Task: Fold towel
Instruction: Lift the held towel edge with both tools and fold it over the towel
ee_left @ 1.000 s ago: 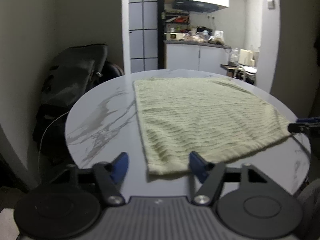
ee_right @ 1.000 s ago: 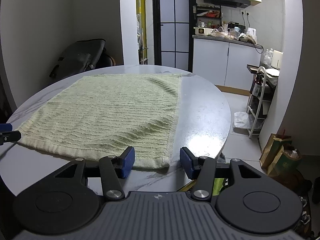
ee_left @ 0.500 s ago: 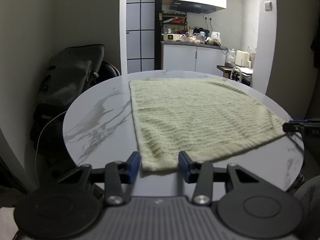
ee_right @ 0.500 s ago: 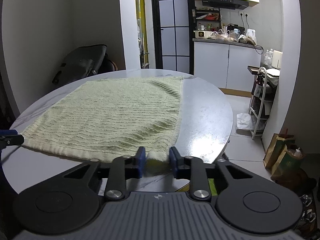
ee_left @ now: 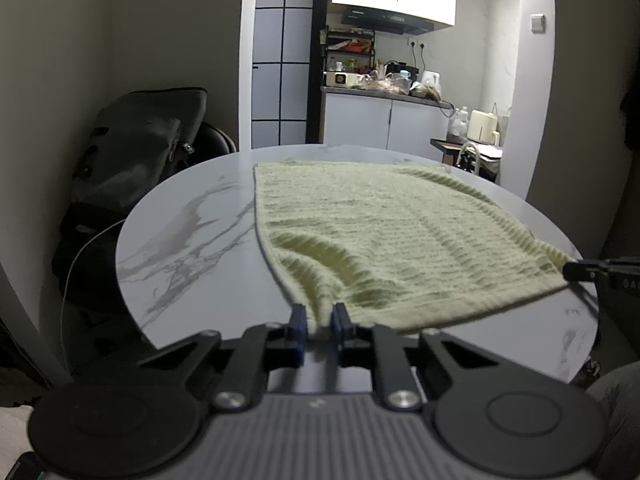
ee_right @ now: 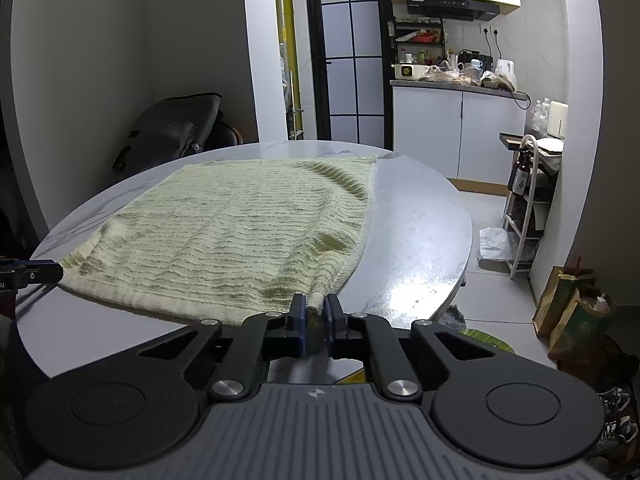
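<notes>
Left wrist view: left gripper [ee_left: 319,322] clamped narrow on near-left corner of towel [ee_left: 384,232], cloth bunched between blue pads and lifted off table [ee_left: 192,236]. Towel pale green, ribbed, spread across round marble tabletop, far edge flat. Right gripper tip visible at right edge, at towel's other near corner. Right wrist view: right gripper [ee_right: 316,314] pinched tight on near-right corner of towel [ee_right: 240,220], fabric rising in fold into jaws. Rest of towel on table [ee_right: 416,224].
</notes>
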Motion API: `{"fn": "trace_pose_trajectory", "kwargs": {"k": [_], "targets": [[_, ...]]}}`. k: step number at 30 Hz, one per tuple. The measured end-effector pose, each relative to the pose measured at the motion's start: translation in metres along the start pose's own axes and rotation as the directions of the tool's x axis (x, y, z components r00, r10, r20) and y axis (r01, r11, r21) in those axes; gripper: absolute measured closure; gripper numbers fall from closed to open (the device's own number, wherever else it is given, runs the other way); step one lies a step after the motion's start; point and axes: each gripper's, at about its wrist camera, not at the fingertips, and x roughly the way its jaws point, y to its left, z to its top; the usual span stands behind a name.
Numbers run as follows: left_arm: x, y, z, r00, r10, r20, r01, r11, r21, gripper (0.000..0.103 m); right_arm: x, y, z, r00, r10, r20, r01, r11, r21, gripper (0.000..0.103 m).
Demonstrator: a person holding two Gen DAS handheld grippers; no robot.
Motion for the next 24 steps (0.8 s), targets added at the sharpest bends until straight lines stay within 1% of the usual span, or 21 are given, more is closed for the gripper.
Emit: {"fn": "trace_pose_trajectory", "kwargs": {"k": [10, 16, 21, 24], "targets": [[-0.012, 0.001, -0.002, 1.0, -0.011, 0.023, 0.011, 1.0, 0.018, 0.09, -0.012, 0.004, 0.005, 1.0, -0.016, 0.023, 0.016, 1.0, -0.015, 0.094], [-0.024, 0.006, 0.003, 0.998, -0.01, 0.059, 0.01, 1.0, 0.008, 0.09, -0.027, 0.011, 0.006, 0.999, -0.011, 0.047, 0.012, 1.0, -0.022, 0.094], [-0.037, 0.011, 0.008, 0.996, -0.007, 0.09, 0.008, 1.0, -0.009, 0.09, -0.043, 0.015, 0.012, 0.996, 0.005, 0.09, -0.005, 1.0, -0.002, 0.094], [-0.044, 0.015, 0.013, 0.994, -0.006, 0.11, 0.008, 1.0, -0.015, 0.09, -0.053, 0.02, 0.016, 0.993, 0.01, 0.114, -0.009, 1.0, -0.015, 0.094]]}}
